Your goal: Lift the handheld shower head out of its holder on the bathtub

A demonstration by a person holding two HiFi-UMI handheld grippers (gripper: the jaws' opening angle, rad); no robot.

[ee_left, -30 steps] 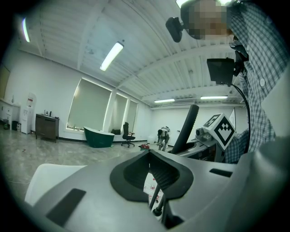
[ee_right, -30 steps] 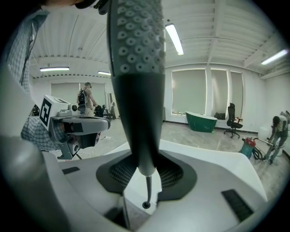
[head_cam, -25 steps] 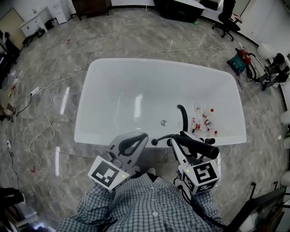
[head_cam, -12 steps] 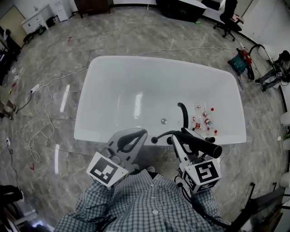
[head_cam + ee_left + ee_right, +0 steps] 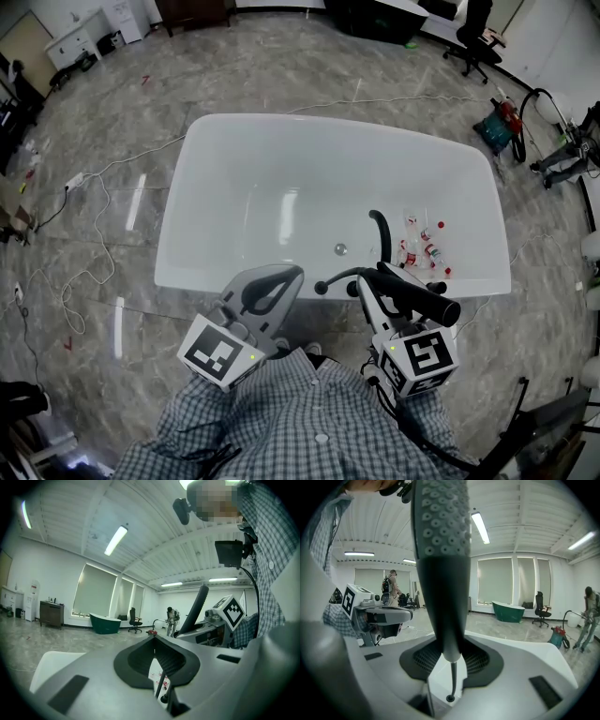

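Observation:
The black handheld shower head [image 5: 417,298] lies across my right gripper [image 5: 375,292], which is shut on it at the near rim of the white bathtub [image 5: 178,244]. In the right gripper view its dotted face and handle [image 5: 440,550] rise up from between the jaws. Its hose [image 5: 328,281] curves off to the left. A black curved pipe [image 5: 380,234] stands on the tub's near edge just beyond. My left gripper [image 5: 281,278] hovers beside it on the left, shut with nothing in it. The left gripper view shows its jaws [image 5: 157,667] pressed together.
Several small red-capped bottles [image 5: 422,248] lie in the tub near the drain [image 5: 340,249]. White cables [image 5: 94,272] trail over the marble floor on the left. A vacuum [image 5: 502,127] and an office chair [image 5: 469,42] stand at the far right.
Both grippers have drifted only slightly. The shower head stays held in the right gripper.

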